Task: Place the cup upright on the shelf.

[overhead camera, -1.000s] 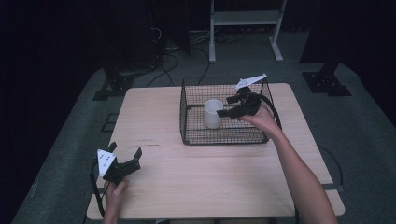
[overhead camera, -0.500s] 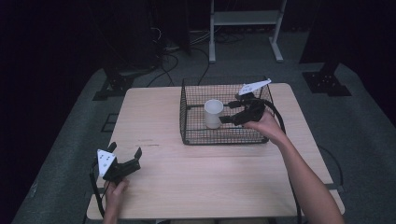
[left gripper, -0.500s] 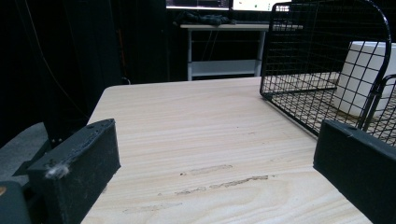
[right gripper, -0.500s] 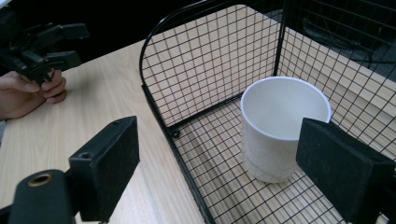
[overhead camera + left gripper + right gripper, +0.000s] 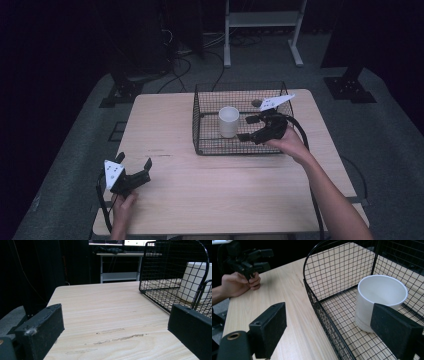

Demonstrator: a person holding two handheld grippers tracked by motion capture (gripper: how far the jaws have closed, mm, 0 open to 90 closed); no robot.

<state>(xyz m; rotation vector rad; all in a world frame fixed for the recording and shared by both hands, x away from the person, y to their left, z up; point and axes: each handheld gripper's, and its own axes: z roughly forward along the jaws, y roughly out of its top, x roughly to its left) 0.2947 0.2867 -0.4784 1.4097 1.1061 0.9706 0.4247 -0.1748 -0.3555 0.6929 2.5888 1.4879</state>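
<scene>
A white paper cup (image 5: 228, 121) stands upright in the left half of a black wire basket (image 5: 207, 150) on a wooden table (image 5: 225, 190). My right gripper (image 5: 246, 128) is open just right of the cup, over the basket, with nothing between its jaws. In the right gripper view the cup (image 5: 379, 292) stands ahead near the right jaw, and the basket's rim (image 5: 312, 293) runs between the jaws. My left gripper (image 5: 134, 161) is open, low over the table's front left. From the left gripper view the basket (image 5: 170, 267) and cup (image 5: 193, 282) are ahead to the right.
A small dark object (image 5: 256, 103) lies at the basket's back right. A white metal frame (image 5: 260, 30) and cables stand on the floor beyond the table. The person's other hand with the left gripper (image 5: 249, 257) appears far off in the right gripper view.
My right gripper has drawn back from the cup, to the right and slightly toward the basket's front. The cup stays upright in place. The left gripper has not moved.
</scene>
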